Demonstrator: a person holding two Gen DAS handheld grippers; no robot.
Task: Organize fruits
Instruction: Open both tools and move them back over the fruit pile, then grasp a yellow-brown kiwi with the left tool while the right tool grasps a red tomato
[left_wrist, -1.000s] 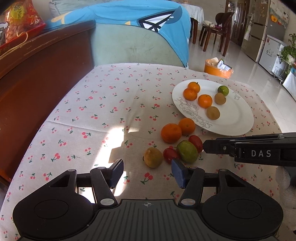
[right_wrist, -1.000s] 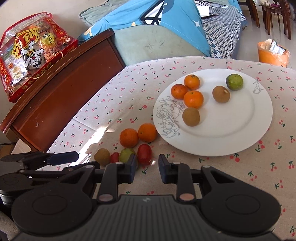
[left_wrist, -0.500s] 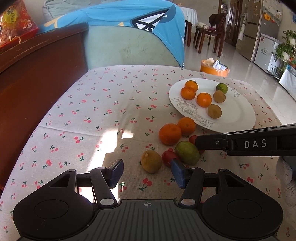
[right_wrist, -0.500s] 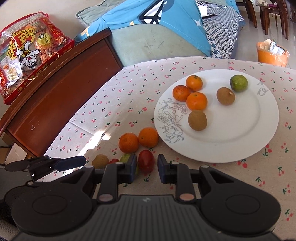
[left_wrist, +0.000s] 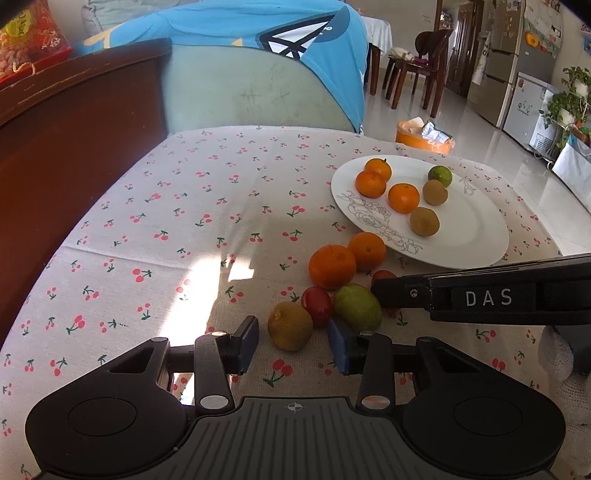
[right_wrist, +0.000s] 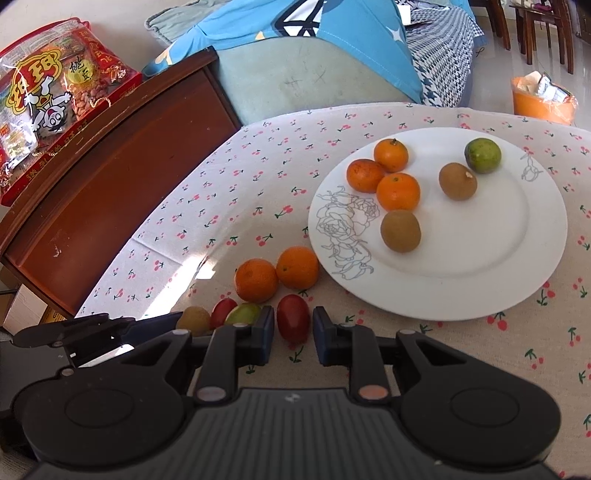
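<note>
A brown kiwi lies on the cherry-print cloth between the fingers of my left gripper. Its jaws are closing, with a small gap left on each side of the kiwi. My right gripper is shut on a red cherry tomato, and it shows from the side in the left wrist view. Beside them lie a green fruit, a second red tomato and two oranges. The white plate holds three oranges, two kiwis and a green fruit.
A dark wooden cabinet borders the table's left side, with a red snack bag on top. A green sofa with a blue cover stands behind the table. An orange bin sits on the floor beyond the plate.
The left jaws have narrowed around the kiwi. The right jaws have closed in on the red tomato, which now sits between the pads instead of just ahead of them.
</note>
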